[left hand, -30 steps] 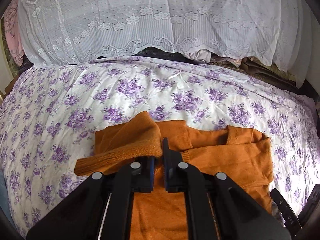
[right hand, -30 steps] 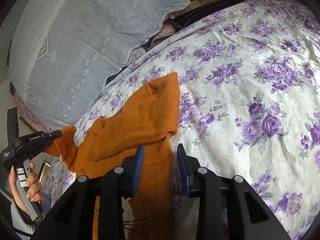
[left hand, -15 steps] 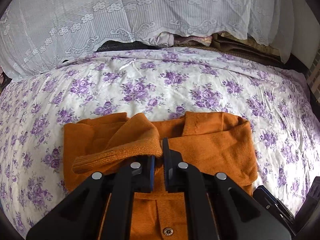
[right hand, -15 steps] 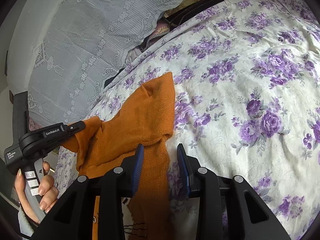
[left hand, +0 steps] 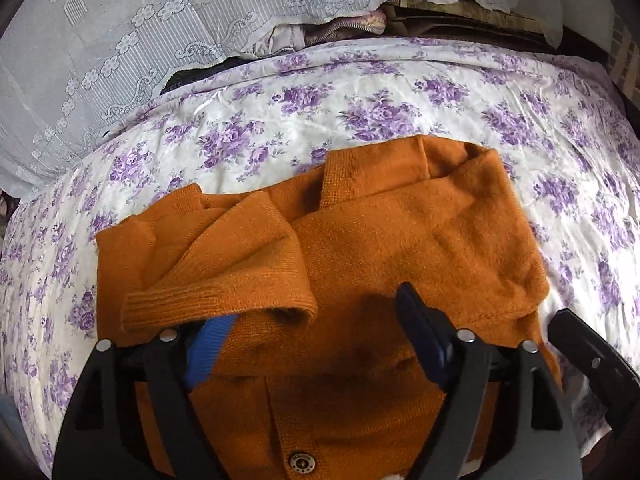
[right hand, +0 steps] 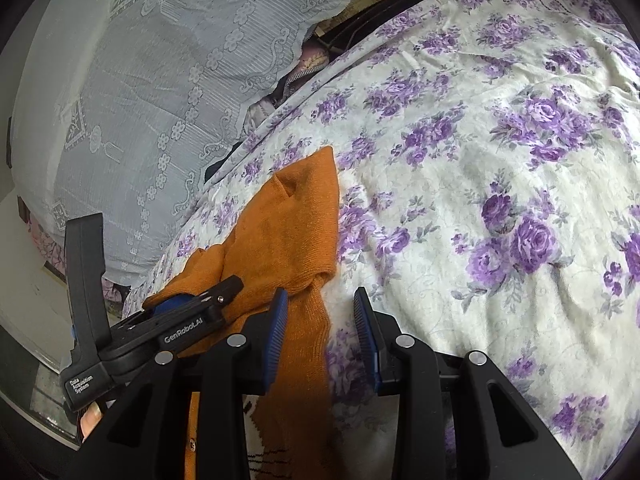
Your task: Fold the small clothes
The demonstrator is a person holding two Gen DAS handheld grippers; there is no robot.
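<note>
Cardigan, orange knit, lies under both of your grippers, low and centre in the left wrist view and lower left in the right wrist view. Your left gripper stands spread wide just above it, the blue pad of one finger showing below the folded sleeve and the other finger off to the right over the body of the garment. The ribbed cuff of that sleeve drapes across the left finger; nothing is pinched between the two. A button on the placket sits at the bottom centre of that frame.

Your right gripper is also spread, its blue pads apart; the left pad is over the orange edge of the cardigan and the right one over the sheet. It holds nothing. In the right wrist view your other tool comes in from the lower left of the frame, resting over the knit.

Around the garment, the bedsheet, white with purple flowers, fills the middle of both frames. A white lace cloth covers the upper left in each view, with a few bundled fabrics peeking from under its hem along the top
</note>
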